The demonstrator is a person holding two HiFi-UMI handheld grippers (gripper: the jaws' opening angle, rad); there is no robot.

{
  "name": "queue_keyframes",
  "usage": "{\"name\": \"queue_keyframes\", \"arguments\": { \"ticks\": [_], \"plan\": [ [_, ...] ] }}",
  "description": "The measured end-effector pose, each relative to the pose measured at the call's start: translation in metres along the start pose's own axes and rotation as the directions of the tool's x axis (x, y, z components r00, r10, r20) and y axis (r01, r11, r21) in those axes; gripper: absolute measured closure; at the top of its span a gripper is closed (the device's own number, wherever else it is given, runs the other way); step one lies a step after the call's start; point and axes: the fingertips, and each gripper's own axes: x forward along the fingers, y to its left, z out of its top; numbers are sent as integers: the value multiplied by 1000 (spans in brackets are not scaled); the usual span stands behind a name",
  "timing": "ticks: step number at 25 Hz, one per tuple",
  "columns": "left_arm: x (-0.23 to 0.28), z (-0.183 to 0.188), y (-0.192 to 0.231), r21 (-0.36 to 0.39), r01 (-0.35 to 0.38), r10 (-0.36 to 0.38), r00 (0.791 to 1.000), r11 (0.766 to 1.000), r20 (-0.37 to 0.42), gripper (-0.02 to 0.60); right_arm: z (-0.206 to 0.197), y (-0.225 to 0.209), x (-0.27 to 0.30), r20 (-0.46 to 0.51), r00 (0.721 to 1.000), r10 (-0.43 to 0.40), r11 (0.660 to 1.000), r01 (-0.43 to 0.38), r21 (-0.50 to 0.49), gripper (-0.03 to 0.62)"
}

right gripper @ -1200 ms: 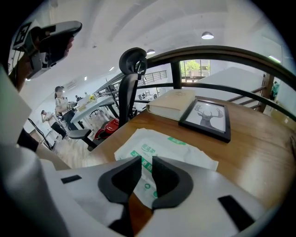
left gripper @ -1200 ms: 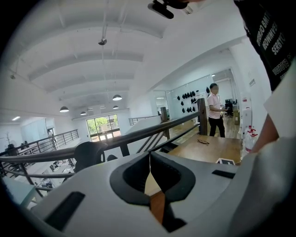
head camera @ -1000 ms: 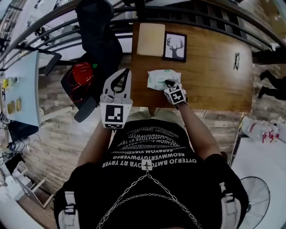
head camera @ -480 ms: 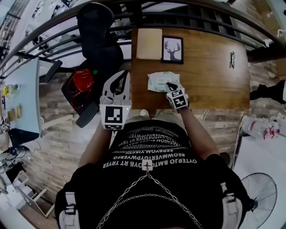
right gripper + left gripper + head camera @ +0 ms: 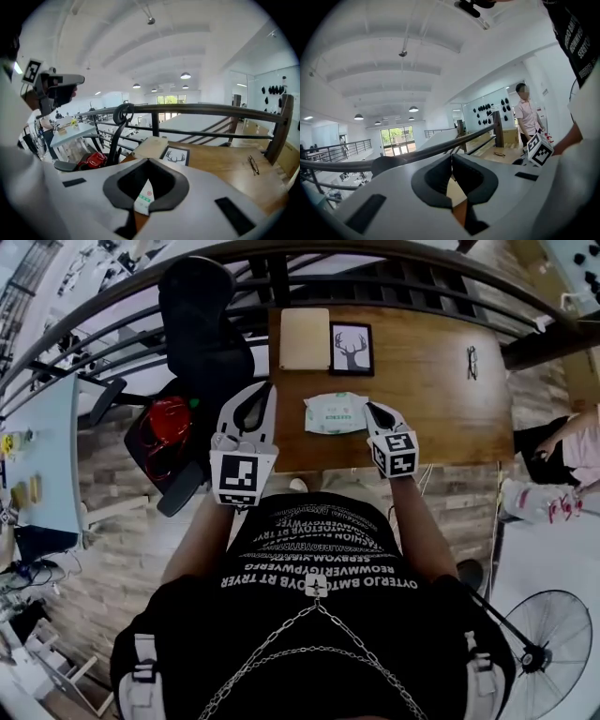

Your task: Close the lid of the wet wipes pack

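Observation:
The wet wipes pack (image 5: 336, 412), white with a green label, lies flat on the wooden table (image 5: 441, 413) near its front edge, and its lid looks down. My right gripper (image 5: 370, 408) hangs just right of the pack, lifted off it, jaws shut with nothing held. In the right gripper view a strip of the pack (image 5: 144, 199) shows below the shut tips of that gripper (image 5: 149, 163). My left gripper (image 5: 266, 388) is raised at the table's left edge, left of the pack. It is also shut and empty, and in its own view the left gripper (image 5: 451, 158) points out over the railing.
At the table's back stand a framed deer picture (image 5: 350, 348) and a tan board (image 5: 304, 338); glasses (image 5: 472, 362) lie far right. A black chair (image 5: 202, 324) and red bag (image 5: 169, 420) are left of the table. A person (image 5: 567, 442) stands at right, a fan (image 5: 539, 652) on the floor.
My right gripper rose off the wipes pack and drew back to its right, with its jaws closing. The left gripper rose slightly. The pack stayed in place.

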Motion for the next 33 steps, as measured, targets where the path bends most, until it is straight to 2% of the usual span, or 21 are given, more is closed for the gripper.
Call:
{"name": "queue_keyframes", "arguments": {
  "ticks": [8, 14, 22, 33],
  "plan": [
    [-9, 15, -4, -30, 43, -42, 998, 999, 44, 554, 79, 18, -76, 178, 984, -25, 999, 31, -33, 580],
    [-20, 12, -11, -41, 83, -81, 995, 996, 54, 554, 108, 39, -118, 255, 967, -27, 998, 38, -40, 580],
    [-30, 13, -18, -48, 125, -122, 990, 991, 73, 554, 119, 60, -147, 264, 964, -27, 997, 44, -59, 580],
    [-27, 14, -29, -34, 124, -122, 990, 992, 76, 554, 112, 50, -160, 238, 971, -29, 998, 43, -54, 580]
  ]
}}
